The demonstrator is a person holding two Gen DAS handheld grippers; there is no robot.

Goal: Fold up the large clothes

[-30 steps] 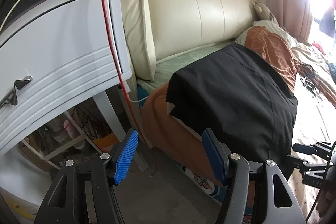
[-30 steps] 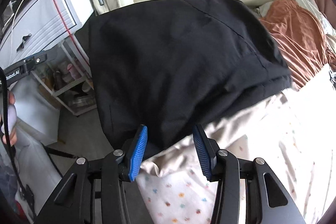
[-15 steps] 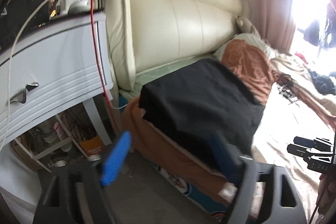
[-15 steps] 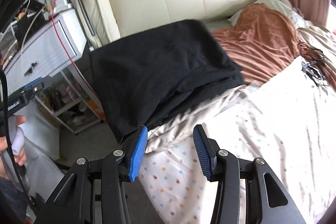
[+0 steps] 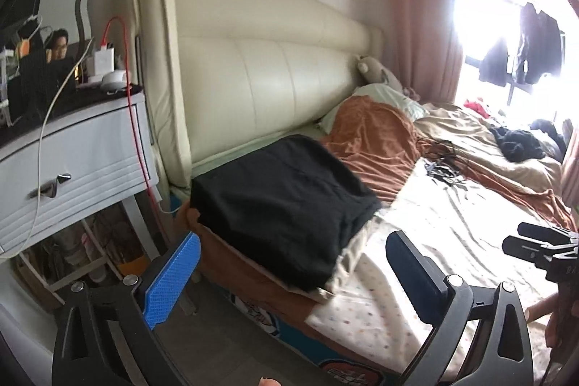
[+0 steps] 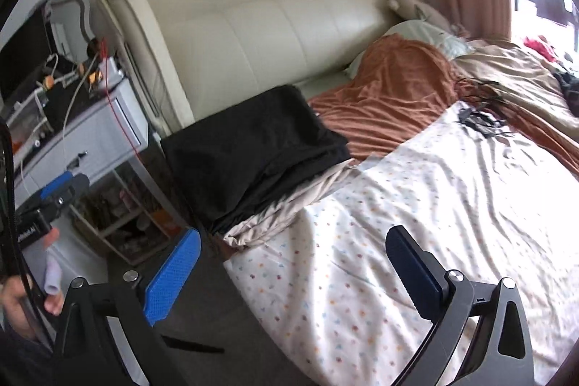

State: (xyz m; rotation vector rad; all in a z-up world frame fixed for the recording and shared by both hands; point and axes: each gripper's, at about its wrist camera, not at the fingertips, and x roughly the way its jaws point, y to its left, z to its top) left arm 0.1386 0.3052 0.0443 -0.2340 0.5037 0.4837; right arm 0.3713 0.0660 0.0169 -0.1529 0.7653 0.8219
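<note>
- While both pairs of jaws were opening wide and empty, the left gripper (image 5: 293,277) and right gripper (image 6: 293,268) hung above the bed's edge.
- Beyond lay the folded black garment (image 5: 286,205) on the bed corner (image 6: 398,241); best withdrawn from without snagging it.

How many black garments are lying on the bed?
2. A folded black garment lies at the near corner by the headboard; a crumpled black one lies far off, near the window. Others may be hidden.
</note>
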